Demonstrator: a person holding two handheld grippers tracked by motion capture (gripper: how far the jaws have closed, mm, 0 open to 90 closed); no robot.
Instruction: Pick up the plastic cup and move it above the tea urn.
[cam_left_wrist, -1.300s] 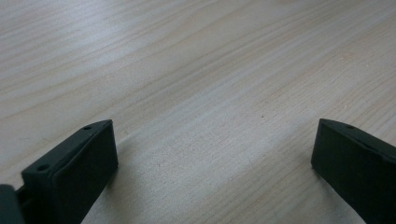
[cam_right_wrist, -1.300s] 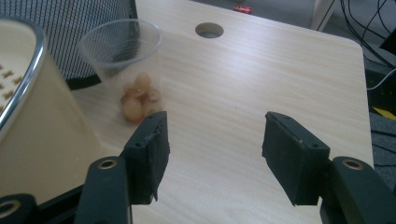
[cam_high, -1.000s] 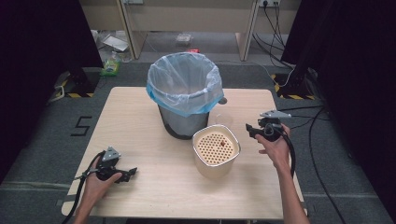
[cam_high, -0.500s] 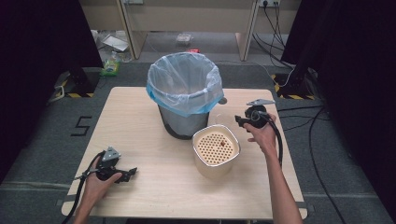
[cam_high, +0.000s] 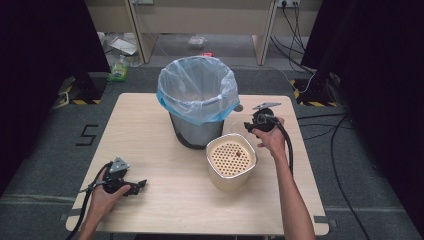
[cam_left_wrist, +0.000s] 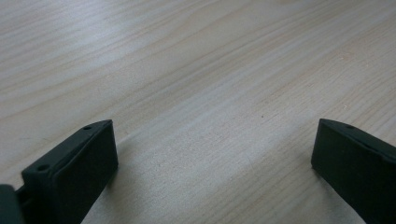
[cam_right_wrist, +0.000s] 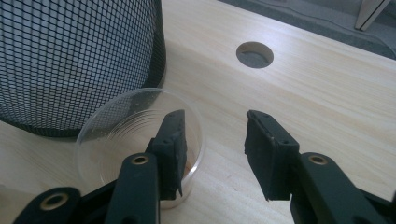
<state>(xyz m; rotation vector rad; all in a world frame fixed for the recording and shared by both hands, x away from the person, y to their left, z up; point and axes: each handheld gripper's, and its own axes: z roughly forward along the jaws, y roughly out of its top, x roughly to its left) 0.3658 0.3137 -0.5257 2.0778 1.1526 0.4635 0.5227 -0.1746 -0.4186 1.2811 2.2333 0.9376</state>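
We see the right gripper (cam_right_wrist: 212, 149) spread wide, one jaw inside a clear cup's (cam_right_wrist: 116, 130) rim, one outside, beside the mesh bin (cam_high: 197, 102). The left gripper (cam_left_wrist: 210, 163) rests low over bare table (cam_high: 150, 130), jaws released, holding nothing.

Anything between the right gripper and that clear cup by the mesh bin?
Nothing visible. The right gripper is open at the clear cup, one finger over its mouth, the other outside the rim. The mesh bin stands just behind the cup, crowding that side.
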